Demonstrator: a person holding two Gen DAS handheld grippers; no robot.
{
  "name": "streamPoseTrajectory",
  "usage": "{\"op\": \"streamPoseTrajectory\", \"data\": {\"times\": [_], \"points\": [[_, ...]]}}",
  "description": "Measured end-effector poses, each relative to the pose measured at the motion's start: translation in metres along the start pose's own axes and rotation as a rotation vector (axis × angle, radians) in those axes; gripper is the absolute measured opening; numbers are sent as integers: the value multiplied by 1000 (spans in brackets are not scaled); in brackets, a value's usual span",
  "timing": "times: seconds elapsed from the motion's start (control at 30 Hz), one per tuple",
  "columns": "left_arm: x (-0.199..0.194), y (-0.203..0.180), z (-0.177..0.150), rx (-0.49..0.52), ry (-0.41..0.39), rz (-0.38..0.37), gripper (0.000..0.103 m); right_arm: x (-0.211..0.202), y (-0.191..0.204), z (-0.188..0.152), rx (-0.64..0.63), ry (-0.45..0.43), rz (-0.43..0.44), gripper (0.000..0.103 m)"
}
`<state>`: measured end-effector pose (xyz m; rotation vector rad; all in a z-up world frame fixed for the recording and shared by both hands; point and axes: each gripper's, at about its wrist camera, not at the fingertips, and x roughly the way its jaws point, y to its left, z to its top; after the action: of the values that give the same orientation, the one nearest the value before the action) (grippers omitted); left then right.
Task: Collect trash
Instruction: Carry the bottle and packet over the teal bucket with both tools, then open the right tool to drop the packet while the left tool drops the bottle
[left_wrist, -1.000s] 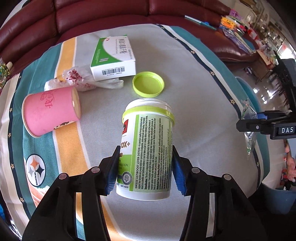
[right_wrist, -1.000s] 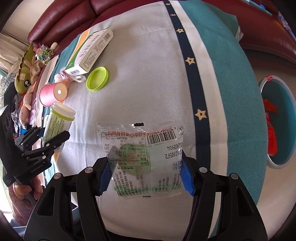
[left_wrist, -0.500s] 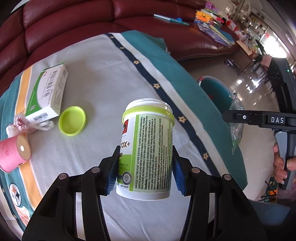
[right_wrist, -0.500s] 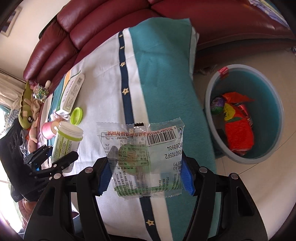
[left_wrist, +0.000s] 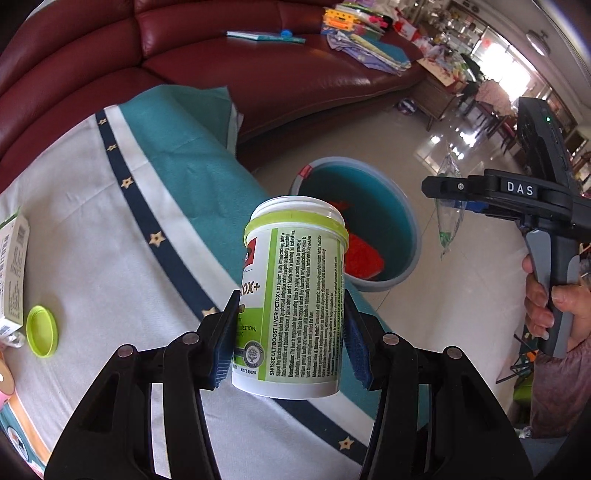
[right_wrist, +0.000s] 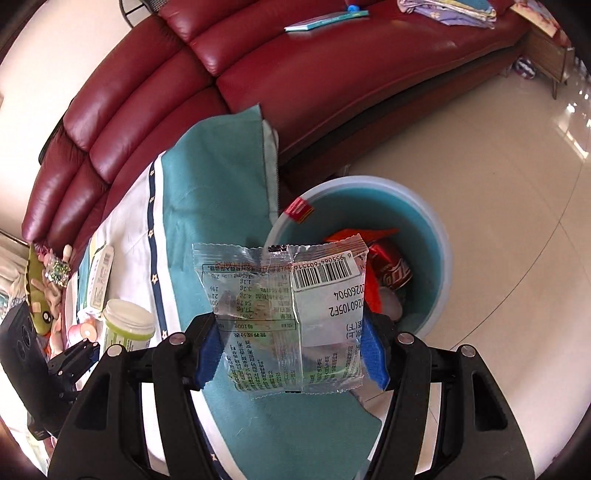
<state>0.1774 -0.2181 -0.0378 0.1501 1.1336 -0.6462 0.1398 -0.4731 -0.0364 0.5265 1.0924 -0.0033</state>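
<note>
My left gripper (left_wrist: 290, 341) is shut on a white and green supplement jar (left_wrist: 291, 295) with no lid, held upright above the table's right edge. My right gripper (right_wrist: 291, 356) is shut on a clear plastic wrapper (right_wrist: 291, 317) with a barcode, hanging over the near rim of the teal trash bin (right_wrist: 441, 258). In the left wrist view the bin (left_wrist: 406, 229) stands on the floor beyond the jar, and the right gripper (left_wrist: 454, 192) with its wrapper (left_wrist: 448, 218) hangs to the bin's right. The jar (right_wrist: 127, 325) also shows at the lower left of the right wrist view.
A striped cloth covers the table (left_wrist: 110, 240). On it lie a green lid (left_wrist: 41, 331) and a white and green box (left_wrist: 13, 266). The bin holds red wrappers and a red can (right_wrist: 393, 271). A dark red sofa (right_wrist: 258, 81) curves behind; glossy tiled floor (right_wrist: 517, 184) lies right.
Both grippers have swung right off the middle of the table with their loads. The bin has come into both views and now lies close ahead. The pink cup has slid out of the left view.
</note>
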Motion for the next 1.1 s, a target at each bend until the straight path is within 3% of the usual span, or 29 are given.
{"op": "streamPoseTrajectory", "data": {"times": [0.5,0.63,0.9,0.97,1.1], "points": [[60,-48,41,74,76,-27,51,37,-53,20,78,53,-6,61],[75,-55,49,81,92,-32,51,44,-60,23,102,61,5,79],[100,-67,58,96,128,-44,51,48,-77,22,134,81,-25,79],[105,-72,60,104,132,-46,51,46,-83,22,146,77,-36,85],[114,-80,65,119,140,-53,51,38,-93,21,176,57,-47,86]]}}
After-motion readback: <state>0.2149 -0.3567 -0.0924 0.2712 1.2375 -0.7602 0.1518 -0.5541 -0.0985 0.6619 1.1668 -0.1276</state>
